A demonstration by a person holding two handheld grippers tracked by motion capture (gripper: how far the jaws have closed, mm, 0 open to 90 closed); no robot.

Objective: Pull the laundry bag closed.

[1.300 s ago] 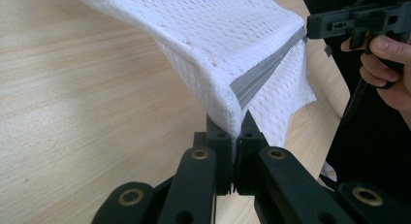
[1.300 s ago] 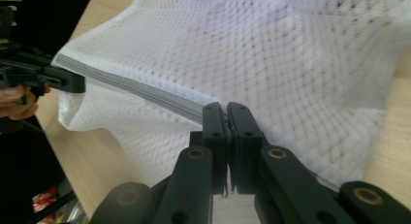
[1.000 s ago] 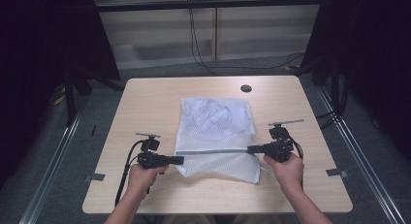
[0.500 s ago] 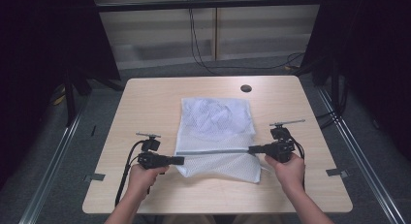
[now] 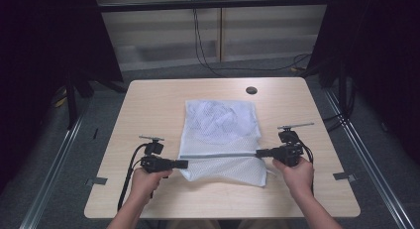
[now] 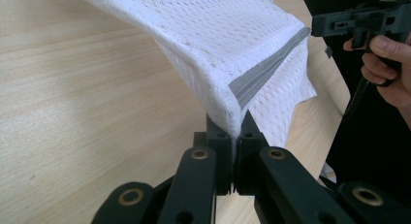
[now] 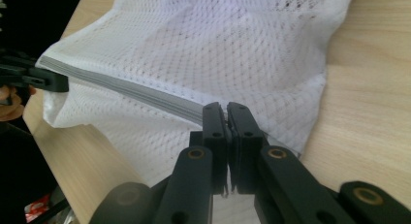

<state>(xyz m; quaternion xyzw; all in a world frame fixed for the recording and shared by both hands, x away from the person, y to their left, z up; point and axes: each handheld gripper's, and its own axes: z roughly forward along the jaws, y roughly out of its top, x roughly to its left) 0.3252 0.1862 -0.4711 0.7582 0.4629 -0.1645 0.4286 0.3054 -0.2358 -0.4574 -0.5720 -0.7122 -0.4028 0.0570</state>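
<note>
— While both grippers pinch the white mesh laundry bag point(image 5: 221, 135) at the two ends of its grey zipper band point(image 5: 218, 155), what makes this step go well?

— I'd say even tension. The left gripper point(image 6: 233, 136) has its jaws clamped on the band's corner, and the right gripper point(image 7: 226, 118) is closed on the opposite end, so the band runs taut between them. Pulling level, without jerking, should keep the mesh from slipping out.

— Where does the bag sit?

— On the pale wooden bench point(image 5: 158, 105), about midway between its left and right edges, with its lower part close to the near edge.

— Anything inside it?

— Something white and crumpled shows through the mesh toward the far end; I can't tell what it is.
</note>
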